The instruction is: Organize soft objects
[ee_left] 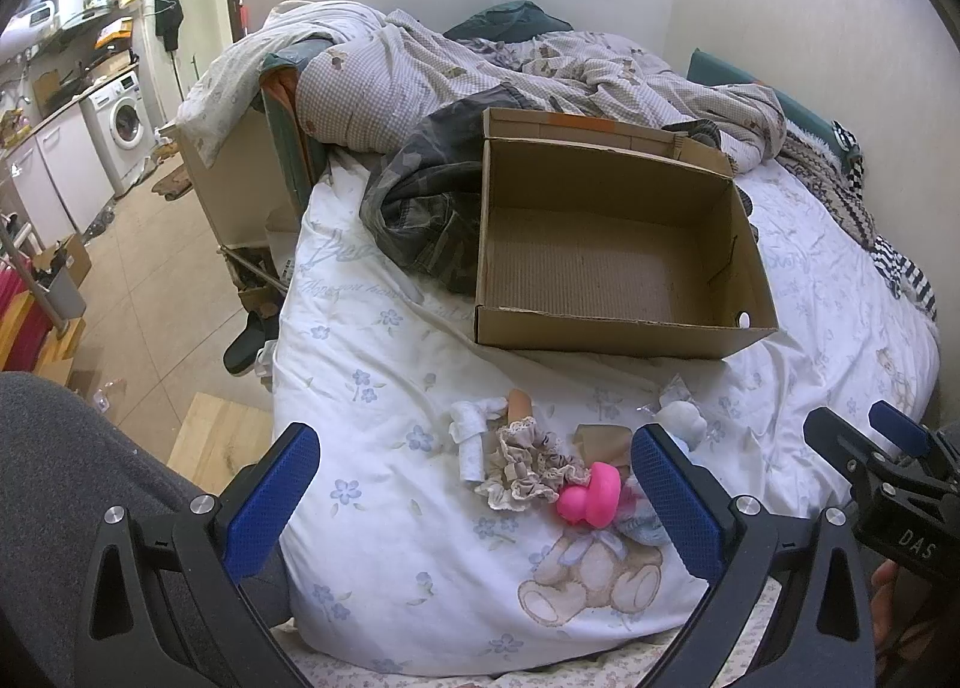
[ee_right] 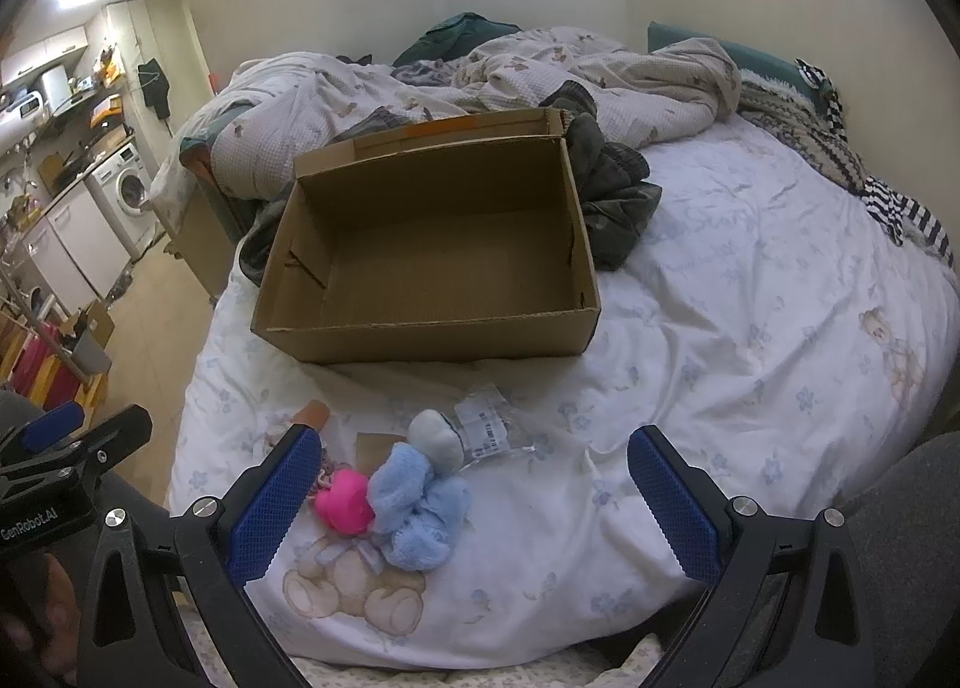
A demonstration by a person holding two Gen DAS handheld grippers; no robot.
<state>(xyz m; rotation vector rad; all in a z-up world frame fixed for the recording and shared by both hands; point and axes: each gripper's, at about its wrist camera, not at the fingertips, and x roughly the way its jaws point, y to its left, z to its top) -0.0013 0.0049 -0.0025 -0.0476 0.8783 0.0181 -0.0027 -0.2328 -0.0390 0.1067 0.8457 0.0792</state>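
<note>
An empty cardboard box (ee_left: 606,262) sits open on the bed; it also shows in the right wrist view (ee_right: 432,268). In front of it lie small soft things: a pink squishy toy (ee_left: 585,502) (ee_right: 343,502), a beige lace scrunchie (ee_left: 528,463), a white rolled sock (ee_left: 471,436), a blue fluffy item (ee_right: 417,502), and a white fluffy item (ee_right: 437,439). My left gripper (ee_left: 474,502) is open just above the scrunchie and pink toy. My right gripper (ee_right: 474,502) is open, with the blue item near its left finger. Both are empty.
A crumpled quilt (ee_left: 480,70) and dark clothes (ee_left: 420,208) lie behind the box. A clear plastic bag (ee_right: 489,424) lies by the fluffy items. The bed's left edge drops to a tiled floor (ee_left: 150,280) with a washing machine (ee_left: 123,121) beyond.
</note>
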